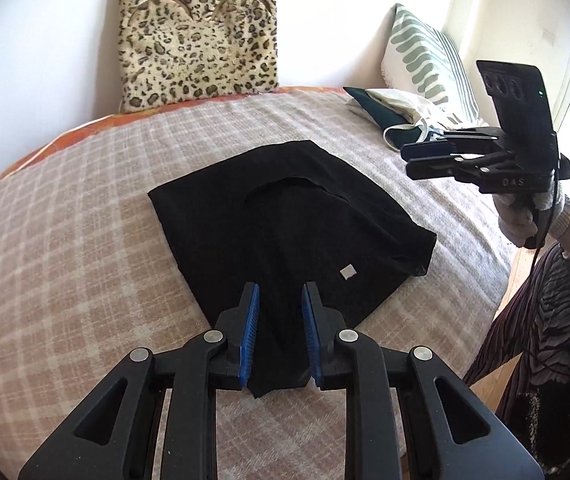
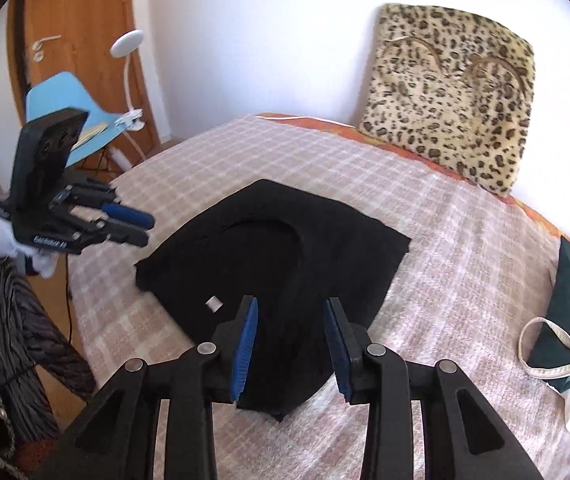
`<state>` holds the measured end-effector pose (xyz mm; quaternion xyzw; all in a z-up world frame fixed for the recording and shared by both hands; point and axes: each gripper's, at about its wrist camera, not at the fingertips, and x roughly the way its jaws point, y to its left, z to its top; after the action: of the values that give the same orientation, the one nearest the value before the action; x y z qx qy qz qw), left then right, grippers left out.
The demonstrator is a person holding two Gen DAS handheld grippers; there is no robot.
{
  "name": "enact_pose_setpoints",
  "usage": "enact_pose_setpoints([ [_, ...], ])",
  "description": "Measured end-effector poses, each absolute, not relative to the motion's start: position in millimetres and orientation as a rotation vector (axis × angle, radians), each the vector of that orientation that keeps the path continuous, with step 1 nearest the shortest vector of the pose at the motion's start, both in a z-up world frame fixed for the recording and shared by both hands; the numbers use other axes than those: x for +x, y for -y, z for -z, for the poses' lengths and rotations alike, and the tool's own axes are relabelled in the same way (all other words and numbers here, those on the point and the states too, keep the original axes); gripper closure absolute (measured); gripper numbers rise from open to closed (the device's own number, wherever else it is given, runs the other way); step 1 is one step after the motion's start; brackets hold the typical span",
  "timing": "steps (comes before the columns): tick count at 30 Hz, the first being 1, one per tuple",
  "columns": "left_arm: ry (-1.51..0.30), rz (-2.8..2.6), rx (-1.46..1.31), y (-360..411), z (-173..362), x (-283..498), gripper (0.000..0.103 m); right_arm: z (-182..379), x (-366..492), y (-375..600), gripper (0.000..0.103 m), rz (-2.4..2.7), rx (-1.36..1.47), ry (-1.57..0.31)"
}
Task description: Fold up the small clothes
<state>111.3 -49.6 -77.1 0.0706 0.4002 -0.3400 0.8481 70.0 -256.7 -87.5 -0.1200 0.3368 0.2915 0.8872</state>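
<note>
A black garment (image 1: 285, 216) (image 2: 277, 248) lies folded flat on the checked bedspread (image 1: 65, 220), with a small white label (image 1: 348, 272) (image 2: 214, 303) showing on it. My left gripper (image 1: 281, 288) hovers over the garment's near end, its blue pads a little apart and nothing pinched between them. In the right wrist view that left gripper (image 2: 148, 230) hangs in the air beyond the bed's left edge. My right gripper (image 2: 291, 302) also stands open above the garment's near corner. The left wrist view shows the right gripper (image 1: 406, 160) raised off to the right, empty.
A leopard-print cushion (image 1: 197, 36) (image 2: 453, 112) leans on the wall at the bed's far side. A green-patterned pillow (image 1: 421, 56) and a green and cream pile of clothes (image 1: 389, 116) (image 2: 569, 320) lie to the right. A blue chair (image 2: 61, 100) and a clip lamp (image 2: 127, 44) stand by the door.
</note>
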Motion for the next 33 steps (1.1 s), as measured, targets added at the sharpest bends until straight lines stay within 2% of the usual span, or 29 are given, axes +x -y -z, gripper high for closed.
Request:
enact_pose_setpoints([
  [9,-0.872,0.749,0.248,104.6,96.1,125.6,0.083,118.3,197.8,311.3,0.065,-0.42,0.248,-0.952],
  [11,-0.907,0.76,0.254,108.0,105.2,128.1,0.083,125.2,209.3,315.2,0.074,-0.43,0.309,-0.974],
  [13,-0.961,0.784,0.252,111.0,118.2,126.4,0.082,129.9,213.3,308.8,0.091,-0.455,0.308,-0.995],
  [14,-0.945,0.789,0.257,110.8,120.4,120.9,0.078,130.5,213.0,302.1,0.101,-0.457,0.267,-1.004],
  [15,-0.93,0.798,0.272,111.3,120.0,115.8,0.072,129.6,211.3,294.3,0.102,-0.43,0.188,-1.003],
  [17,-0.921,0.801,0.307,110.8,117.0,108.3,0.068,128.0,207.4,285.4,0.102,-0.347,0.04,-0.981],
  [19,-0.921,0.786,0.287,103.0,113.0,100.8,0.068,126.5,207.7,290.6,0.102,-0.326,0.04,-0.98],
  [22,-0.912,0.773,0.208,84.2,102.9,93.9,0.068,113.5,202.0,296.6,0.095,-0.332,0.046,-0.936],
  [26,-0.863,0.74,0.14,64.1,87.5,92.4,0.068,93.9,197.5,299.7,0.077,-0.416,0.119,-0.855],
  [30,-0.835,0.675,0.075,44.8,77.5,107.5,0.068,106.2,226.0,287.4,0.061,-0.435,0.162,-0.915],
  [33,-0.841,0.621,-0.054,19.4,76.4,126.4,0.061,121.4,245.3,284.5,0.063,-0.402,0.191,-0.967],
])
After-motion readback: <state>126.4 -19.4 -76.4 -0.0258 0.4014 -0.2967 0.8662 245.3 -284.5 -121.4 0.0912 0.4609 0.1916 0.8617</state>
